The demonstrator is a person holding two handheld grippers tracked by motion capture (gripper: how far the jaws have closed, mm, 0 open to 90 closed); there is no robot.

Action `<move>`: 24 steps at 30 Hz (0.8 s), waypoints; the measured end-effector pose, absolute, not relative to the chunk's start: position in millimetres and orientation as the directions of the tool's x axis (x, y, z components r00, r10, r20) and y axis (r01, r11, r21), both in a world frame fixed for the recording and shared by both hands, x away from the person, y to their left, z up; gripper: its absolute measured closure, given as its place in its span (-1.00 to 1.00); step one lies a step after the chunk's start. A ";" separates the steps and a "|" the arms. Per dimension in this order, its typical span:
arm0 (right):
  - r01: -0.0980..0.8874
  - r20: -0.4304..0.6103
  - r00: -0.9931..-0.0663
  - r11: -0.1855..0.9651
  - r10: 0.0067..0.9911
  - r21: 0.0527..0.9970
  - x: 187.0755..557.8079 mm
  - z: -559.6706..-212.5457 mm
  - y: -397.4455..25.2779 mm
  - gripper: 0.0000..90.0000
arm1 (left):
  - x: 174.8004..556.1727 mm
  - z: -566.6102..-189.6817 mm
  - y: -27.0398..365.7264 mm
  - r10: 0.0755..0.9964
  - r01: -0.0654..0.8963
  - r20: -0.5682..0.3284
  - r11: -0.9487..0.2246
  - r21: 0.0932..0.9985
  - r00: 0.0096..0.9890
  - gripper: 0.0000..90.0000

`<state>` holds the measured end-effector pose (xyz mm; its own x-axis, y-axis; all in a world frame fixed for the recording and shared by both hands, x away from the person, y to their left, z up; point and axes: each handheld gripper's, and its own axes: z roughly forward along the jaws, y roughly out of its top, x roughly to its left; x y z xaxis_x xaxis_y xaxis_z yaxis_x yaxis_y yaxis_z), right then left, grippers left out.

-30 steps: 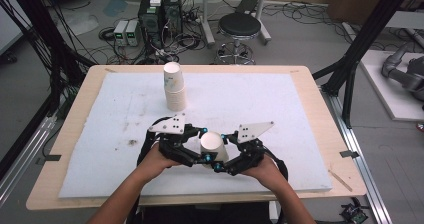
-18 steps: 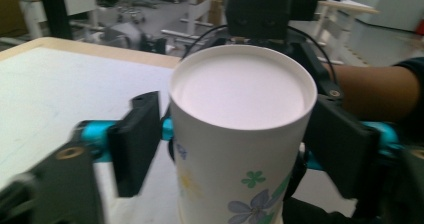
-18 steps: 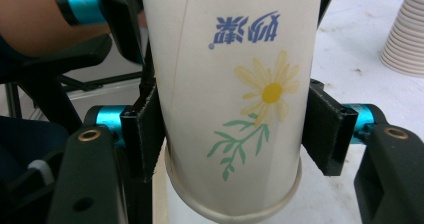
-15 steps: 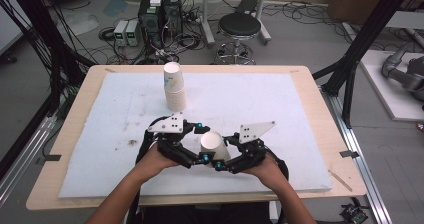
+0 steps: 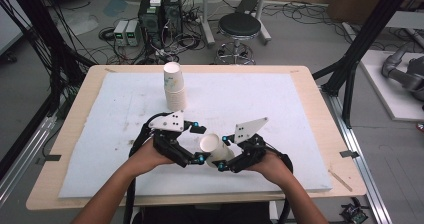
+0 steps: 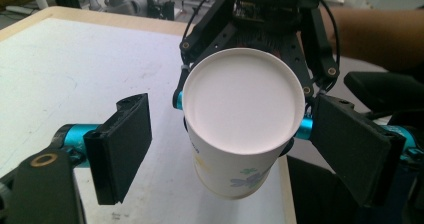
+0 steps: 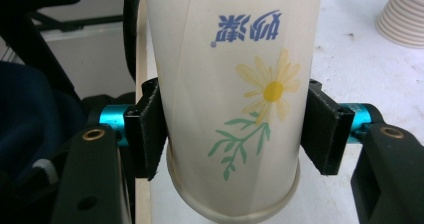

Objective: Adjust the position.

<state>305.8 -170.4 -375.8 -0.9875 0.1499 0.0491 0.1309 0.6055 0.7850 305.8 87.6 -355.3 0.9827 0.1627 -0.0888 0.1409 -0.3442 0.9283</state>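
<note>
Paper cup (image 7: pixel 235 99) clamped inside right gripper (image 7: pixel 235 129).

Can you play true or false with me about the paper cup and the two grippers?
1. The right gripper squeezes the paper cup. True.
2. The left gripper is clamped on the cup too. False: its jaws stand open on either side, not touching it.
3. The cup has a yellow flower on it. True.
4. The stack of cups lies tipped over. False: it stands upside down on the white mat.
5. The held cup rests on the mat. False: it is lifted and tilted.
</note>
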 end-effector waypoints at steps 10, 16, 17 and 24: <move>0.072 0.000 -0.995 0.736 0.098 0.674 308.2 -366.6 -158.7 -0.20 | 306.7 -358.4 83.4 0.146 0.133 -0.080 -0.405 0.905 0.986 -0.62; 0.040 -0.029 -0.997 0.799 0.071 0.600 308.1 -360.3 -149.7 -0.20 | 306.2 -360.2 80.7 0.133 0.131 -0.079 -0.440 0.889 0.988 -0.59; 0.040 -0.029 -0.997 0.799 0.071 0.600 308.1 -360.3 -149.7 -0.20 | 306.2 -360.2 80.7 0.133 0.131 -0.079 -0.440 0.889 0.988 -0.59; 0.009 -0.039 -0.999 0.850 0.035 0.526 307.1 -356.2 -141.7 -0.20 | 307.0 -363.5 77.0 0.104 0.130 -0.092 -0.479 0.868 0.990 -0.52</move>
